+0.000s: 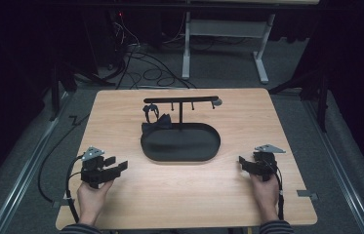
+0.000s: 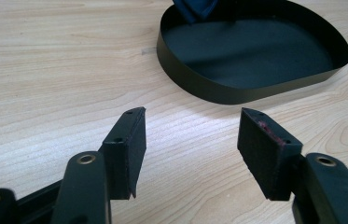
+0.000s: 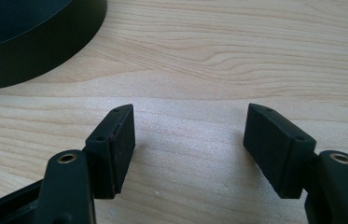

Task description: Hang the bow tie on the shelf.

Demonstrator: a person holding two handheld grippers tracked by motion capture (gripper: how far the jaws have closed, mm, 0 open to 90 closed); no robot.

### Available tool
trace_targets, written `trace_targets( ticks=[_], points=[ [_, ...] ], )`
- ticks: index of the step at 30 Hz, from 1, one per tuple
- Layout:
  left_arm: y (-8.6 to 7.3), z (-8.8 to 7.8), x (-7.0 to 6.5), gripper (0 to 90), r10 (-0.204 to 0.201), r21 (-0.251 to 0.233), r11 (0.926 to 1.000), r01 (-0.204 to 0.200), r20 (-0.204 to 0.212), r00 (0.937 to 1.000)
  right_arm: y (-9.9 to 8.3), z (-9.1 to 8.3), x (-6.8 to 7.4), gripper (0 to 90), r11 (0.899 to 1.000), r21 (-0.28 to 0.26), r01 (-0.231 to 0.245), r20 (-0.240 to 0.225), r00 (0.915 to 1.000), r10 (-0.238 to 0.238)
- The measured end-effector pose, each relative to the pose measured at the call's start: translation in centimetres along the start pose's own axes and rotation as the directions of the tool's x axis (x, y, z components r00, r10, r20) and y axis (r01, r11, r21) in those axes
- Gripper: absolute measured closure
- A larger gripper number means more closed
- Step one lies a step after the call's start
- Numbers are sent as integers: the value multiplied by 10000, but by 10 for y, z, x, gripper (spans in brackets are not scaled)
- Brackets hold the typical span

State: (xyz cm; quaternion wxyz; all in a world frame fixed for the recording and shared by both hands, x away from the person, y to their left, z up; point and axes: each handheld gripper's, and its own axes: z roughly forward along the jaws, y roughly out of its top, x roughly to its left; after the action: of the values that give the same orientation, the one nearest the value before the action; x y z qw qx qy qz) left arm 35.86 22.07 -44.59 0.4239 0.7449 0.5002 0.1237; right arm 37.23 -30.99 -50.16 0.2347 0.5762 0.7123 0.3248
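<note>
Pale wooden table (image 1: 121, 204) carried a black oval tray (image 1: 180, 155) with a hook stand; a dark bow tie (image 1: 156, 123) sat at the tray's far-left edge. Left gripper (image 1: 119, 166) and right gripper (image 1: 243, 162) flanked the tray, jaws apart, empty — best approach the bow tie slowly, low over the rim.

Counter (image 1: 121, 204) was pale wood with wavy grain. Tray (image 1: 179, 157), stand (image 1: 180, 100) and both tongs were black; bow tie (image 1: 156, 126) was dark navy; floor (image 1: 345, 146) grey.
</note>
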Motion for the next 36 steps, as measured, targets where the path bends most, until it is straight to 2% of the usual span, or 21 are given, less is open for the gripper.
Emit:
trace_targets(
  ticks=[11, 19, 28, 36],
  points=[
    [-4, 10, 1, 426, -173, 260, 9995, 172, 23, 9998, 0, 0, 0, 353, 10000, -1, 2, 1, 10000, -2],
    [-6, 18, 0, 426, -118, 460, 9989, 119, -25, 9999, 0, 0, 0, 353, 10000, 0, -33, -22, 10000, 33],
    [-11, 27, 2, 426, -372, 594, 9975, 370, 30, 9993, 0, 0, 0, 353, 10000, -3, -40, -31, 10000, 40],
    [-15, 33, 5, 425, -395, 655, 9970, 410, -245, 9989, 0, 0, 0, 353, 10000, -1, -45, -36, 10000, 45]
  ],
)
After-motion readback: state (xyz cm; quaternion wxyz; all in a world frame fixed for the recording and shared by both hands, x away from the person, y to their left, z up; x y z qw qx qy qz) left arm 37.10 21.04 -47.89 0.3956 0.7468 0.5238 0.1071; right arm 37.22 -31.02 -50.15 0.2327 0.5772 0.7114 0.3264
